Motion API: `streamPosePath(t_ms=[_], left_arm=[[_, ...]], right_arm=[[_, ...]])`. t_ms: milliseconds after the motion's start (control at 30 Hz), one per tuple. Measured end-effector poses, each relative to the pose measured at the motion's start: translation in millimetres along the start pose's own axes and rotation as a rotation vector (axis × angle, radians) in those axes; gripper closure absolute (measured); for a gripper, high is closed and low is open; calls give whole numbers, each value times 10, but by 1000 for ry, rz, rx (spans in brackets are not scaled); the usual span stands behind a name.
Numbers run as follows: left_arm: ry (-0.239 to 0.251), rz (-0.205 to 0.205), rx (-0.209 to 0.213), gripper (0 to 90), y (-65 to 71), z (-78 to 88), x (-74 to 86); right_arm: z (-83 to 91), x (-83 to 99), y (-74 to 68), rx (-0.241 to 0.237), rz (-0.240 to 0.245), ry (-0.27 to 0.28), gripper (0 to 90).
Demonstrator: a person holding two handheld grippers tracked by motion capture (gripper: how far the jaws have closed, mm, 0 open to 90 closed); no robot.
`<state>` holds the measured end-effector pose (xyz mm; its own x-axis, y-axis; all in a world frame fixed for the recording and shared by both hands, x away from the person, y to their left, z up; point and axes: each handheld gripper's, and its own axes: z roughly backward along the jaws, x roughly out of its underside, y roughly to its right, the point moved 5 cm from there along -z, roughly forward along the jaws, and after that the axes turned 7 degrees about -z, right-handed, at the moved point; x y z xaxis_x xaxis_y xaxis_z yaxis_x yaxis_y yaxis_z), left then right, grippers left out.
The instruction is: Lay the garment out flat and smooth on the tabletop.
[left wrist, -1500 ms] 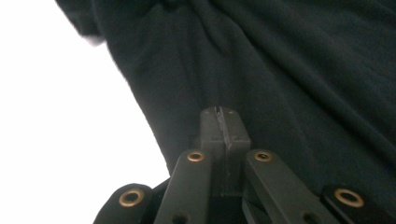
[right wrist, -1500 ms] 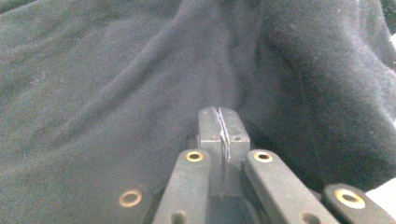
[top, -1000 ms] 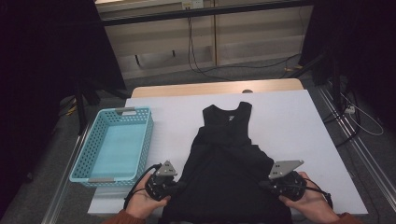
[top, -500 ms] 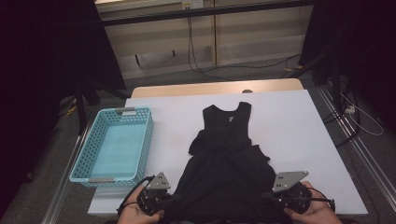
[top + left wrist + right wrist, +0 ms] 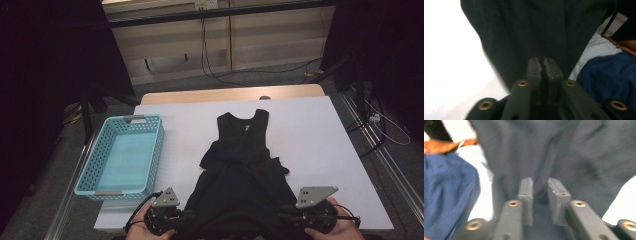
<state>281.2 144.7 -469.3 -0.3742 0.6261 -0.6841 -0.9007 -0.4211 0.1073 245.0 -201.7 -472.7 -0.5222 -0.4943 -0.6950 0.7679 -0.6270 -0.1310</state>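
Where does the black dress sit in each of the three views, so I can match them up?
High view: black dress lies mid-table, neckline far, hem at the near edge.
Left gripper view: it covers the upper middle, beyond the jaws.
Right gripper view: it spans the top and middle.
Shared landmark: the white table, seen beside the dress.

- The black sleeveless dress (image 5: 240, 175) lies lengthwise on the white surface (image 5: 320, 130), neckline toward the far edge, hem at the near edge
- Its top part, with 2 shoulder straps and a scooped neck, lies flat and narrow; a small pale label shows inside the neck
- Around the waist the cloth is bunched and rumpled, with a fold sticking out at each side
- The skirt widens toward the near edge and hangs over it
- In the left gripper view the fabric (image 5: 536, 30) is dark and falls in soft lengthwise folds; in the right gripper view it (image 5: 554, 152) looks grey and blurred
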Motion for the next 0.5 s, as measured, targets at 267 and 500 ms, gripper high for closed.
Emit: streamPosePath(t_ms=[267,500], left_arm=[[-16,-30,-56,632,-189,-210,-222],[-24,-73,-66,552,-252,-384,-413]], right_arm=[[-21,-210,310,85,-66,78,666],[-152,-340,445,105,-59,77,676]])
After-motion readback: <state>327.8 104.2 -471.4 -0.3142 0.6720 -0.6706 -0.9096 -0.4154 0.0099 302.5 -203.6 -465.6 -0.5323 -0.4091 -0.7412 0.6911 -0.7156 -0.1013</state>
